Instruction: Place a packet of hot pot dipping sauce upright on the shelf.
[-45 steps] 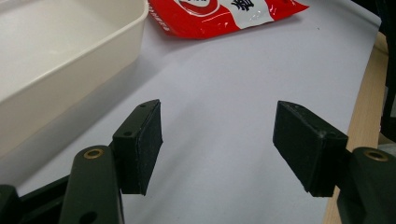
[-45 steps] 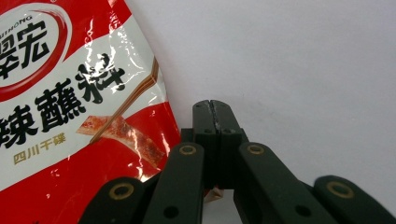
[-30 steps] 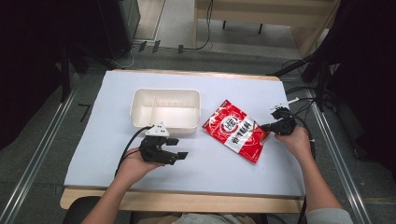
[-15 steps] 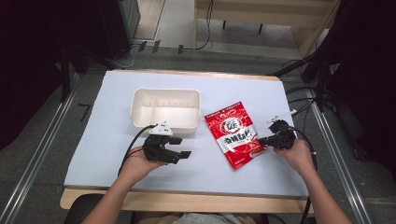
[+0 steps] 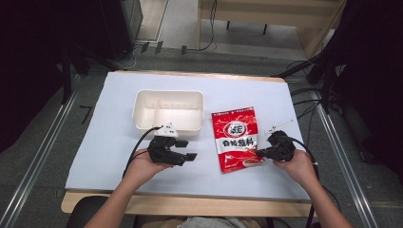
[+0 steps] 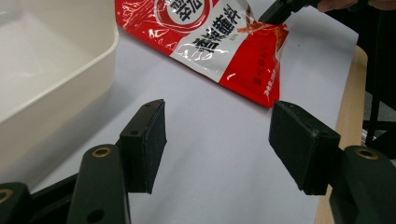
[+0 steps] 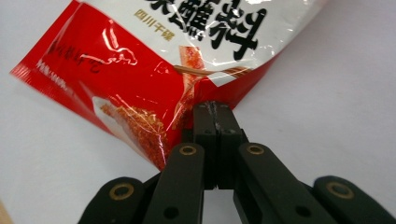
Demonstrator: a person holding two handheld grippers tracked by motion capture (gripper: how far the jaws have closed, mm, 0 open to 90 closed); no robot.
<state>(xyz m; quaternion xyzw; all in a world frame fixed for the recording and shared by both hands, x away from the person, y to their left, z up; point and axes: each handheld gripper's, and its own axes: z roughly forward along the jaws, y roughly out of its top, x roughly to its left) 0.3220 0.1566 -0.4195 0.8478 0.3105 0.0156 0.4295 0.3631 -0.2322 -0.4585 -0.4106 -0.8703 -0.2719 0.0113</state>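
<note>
A red and white seasoning packet (image 5: 235,137) lies flat on the white table cover, right of a white two-compartment tray (image 5: 166,124). My right gripper (image 5: 259,153) is shut on the packet's near right edge; in the right gripper view its jaws (image 7: 217,109) pinch the red foil (image 7: 140,70). My left gripper (image 5: 188,149) hovers just in front of the tray. It is open, its jaws have just been closing a little, and nothing is between them (image 6: 217,116). The left gripper view shows the packet (image 6: 219,37) ahead, the tray wall (image 6: 56,93) at left and the right gripper (image 6: 275,11) at the packet.
The white cover (image 5: 109,142) spans a wooden table whose edge (image 5: 190,204) runs along the near side. Cables (image 5: 304,95) trail off the right side. Dark equipment and metal rails flank the table on both sides.
The right gripper has drawn the packet's near edge toward the person, and the packet has swung from a slant to nearly straight. The left gripper has stayed put.
</note>
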